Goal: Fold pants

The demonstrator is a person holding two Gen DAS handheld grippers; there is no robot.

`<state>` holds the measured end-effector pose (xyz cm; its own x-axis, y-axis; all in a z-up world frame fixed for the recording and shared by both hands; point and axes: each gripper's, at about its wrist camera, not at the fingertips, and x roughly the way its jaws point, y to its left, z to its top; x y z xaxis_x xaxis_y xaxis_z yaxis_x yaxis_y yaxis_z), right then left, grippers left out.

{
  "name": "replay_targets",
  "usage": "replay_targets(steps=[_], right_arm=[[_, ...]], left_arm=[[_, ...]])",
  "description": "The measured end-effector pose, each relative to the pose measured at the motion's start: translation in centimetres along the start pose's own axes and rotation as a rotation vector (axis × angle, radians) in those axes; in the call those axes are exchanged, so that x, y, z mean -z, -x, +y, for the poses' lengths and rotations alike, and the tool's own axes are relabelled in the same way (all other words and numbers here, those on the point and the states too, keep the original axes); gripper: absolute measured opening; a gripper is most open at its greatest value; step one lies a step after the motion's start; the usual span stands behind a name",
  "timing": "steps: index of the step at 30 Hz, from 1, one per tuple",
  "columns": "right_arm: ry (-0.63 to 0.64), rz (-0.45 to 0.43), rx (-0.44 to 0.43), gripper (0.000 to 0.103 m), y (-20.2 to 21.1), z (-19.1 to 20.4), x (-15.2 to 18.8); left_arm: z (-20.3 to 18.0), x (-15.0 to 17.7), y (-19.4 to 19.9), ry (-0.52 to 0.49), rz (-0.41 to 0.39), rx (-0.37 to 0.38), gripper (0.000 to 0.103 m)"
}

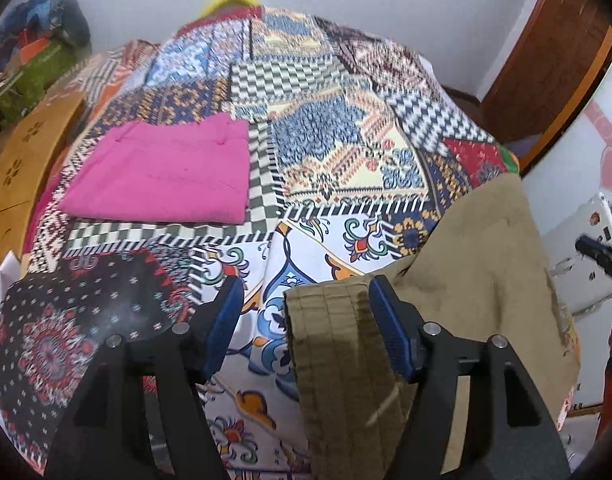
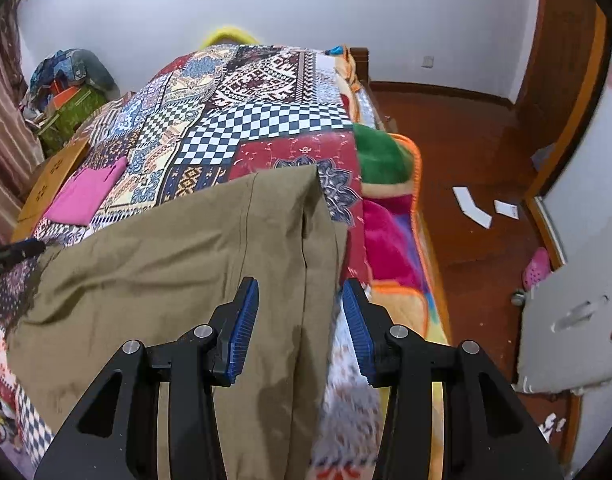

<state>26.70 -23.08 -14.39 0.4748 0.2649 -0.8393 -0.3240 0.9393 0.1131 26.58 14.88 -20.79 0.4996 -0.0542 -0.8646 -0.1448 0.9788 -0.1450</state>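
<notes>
Khaki pants (image 2: 177, 264) spread on patchwork bedspread (image 1: 326, 128), left tongs (image 1: 306, 332) and right tongs (image 2: 301, 332) apart (gripping nothing), pink folded garment (image 1: 165, 172) beyond.

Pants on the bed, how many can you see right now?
2. The khaki pants lie at the bed's near end under both tongs; the pink folded pants sit farther back on the left. Others may be hidden.

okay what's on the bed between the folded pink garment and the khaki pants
Only bare patterned bedspread lies between the folded pink garment and the khaki pants; both wrist views show it.
</notes>
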Motion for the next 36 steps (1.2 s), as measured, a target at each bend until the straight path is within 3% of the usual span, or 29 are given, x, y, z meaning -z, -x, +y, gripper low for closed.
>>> replay_targets(steps=[10,15,19,21,23,30,32,35,36], right_arm=[[0.034,0.079,-0.060,0.040,-6.0,0.2,-2.7],[0.062,0.108,-0.080,0.040,-8.3,0.6,-3.4],[0.057,0.116,-0.115,0.040,-9.1,0.3,-3.6],[0.056,0.109,-0.133,0.029,-9.3,0.2,-3.7],[0.049,0.109,-0.163,0.025,-9.3,0.3,-3.7],[0.102,0.038,-0.056,0.012,-8.2,1.4,-3.7],[0.139,0.006,0.033,0.011,-7.8,1.6,-3.7],[0.186,-0.016,0.236,0.007,-7.9,0.8,-4.0],[0.159,0.006,0.245,0.007,-8.1,-0.4,-4.2]], left_arm=[[-0.7,-0.3,-4.4,-0.043,0.094,0.031,0.087],[-0.4,0.2,-5.7,-0.011,0.129,0.083,0.086],[-0.5,0.3,-5.3,-0.010,0.123,0.098,0.072],[-0.8,0.5,-5.1,-0.020,0.121,0.094,0.068],[-0.9,0.5,-5.0,-0.026,0.121,0.093,0.065],[-1.3,0.7,-4.6,-0.033,0.098,0.048,0.061],[-1.5,0.8,-4.6,-0.043,0.089,0.030,0.061],[-1.2,0.8,-4.5,-0.031,0.086,0.024,0.060],[-1.1,0.8,-4.4,-0.027,0.085,0.023,0.059]])
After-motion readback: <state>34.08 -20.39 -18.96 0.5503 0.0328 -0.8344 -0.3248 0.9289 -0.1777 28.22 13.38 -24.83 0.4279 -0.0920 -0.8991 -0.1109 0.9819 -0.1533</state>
